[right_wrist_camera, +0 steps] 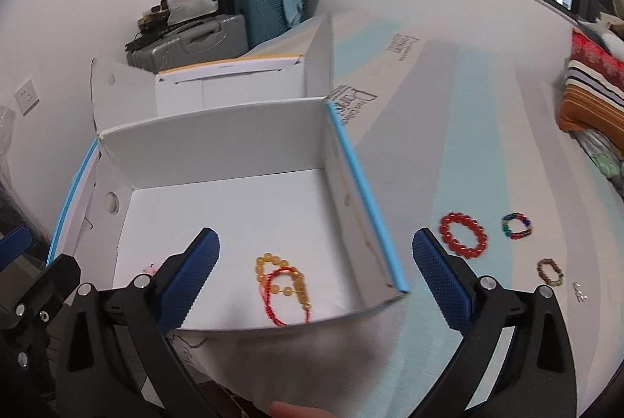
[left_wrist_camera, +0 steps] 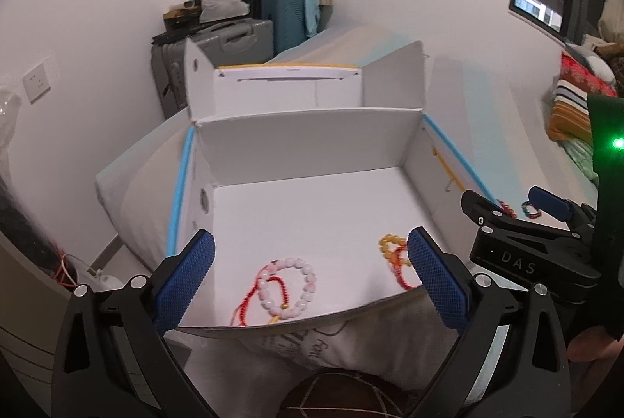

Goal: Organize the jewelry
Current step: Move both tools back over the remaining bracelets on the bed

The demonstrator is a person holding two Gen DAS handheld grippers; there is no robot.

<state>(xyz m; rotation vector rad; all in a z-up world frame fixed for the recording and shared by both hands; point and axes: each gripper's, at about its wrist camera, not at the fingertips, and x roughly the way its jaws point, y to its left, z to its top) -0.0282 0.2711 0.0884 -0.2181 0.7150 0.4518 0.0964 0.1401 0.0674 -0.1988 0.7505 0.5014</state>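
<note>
Two claws up, both wide open, holding nothing. Left claw over the near edge of the white box, blue pads spread far apart. Right claw over the near right corner of that same box, pads spread just as wide, one pad above the box floor and the other out past the blue-edged wall. Some of the job done already, by the look of it: a pink bead bracelet with a red string lying on the box floor right between the left claw's pads, and a yellow bead bracelet tangled with a red string loop, also on the box floor, just ahead of the right claw and a bit toward its left pad. More still to do. Out on the bed cover, beyond the right claw's right pad and outside the box: a red bead bracelet nearest, then a many-colored bracelet farther right, then a small brown bracelet, and a tiny shiny thing past that, too small to tell what. Probably about a third of the way through, with the red bracelet the easiest next pick for the right claw. Farther part of the box, behind the middle wall, not showing any jewelry.
</note>
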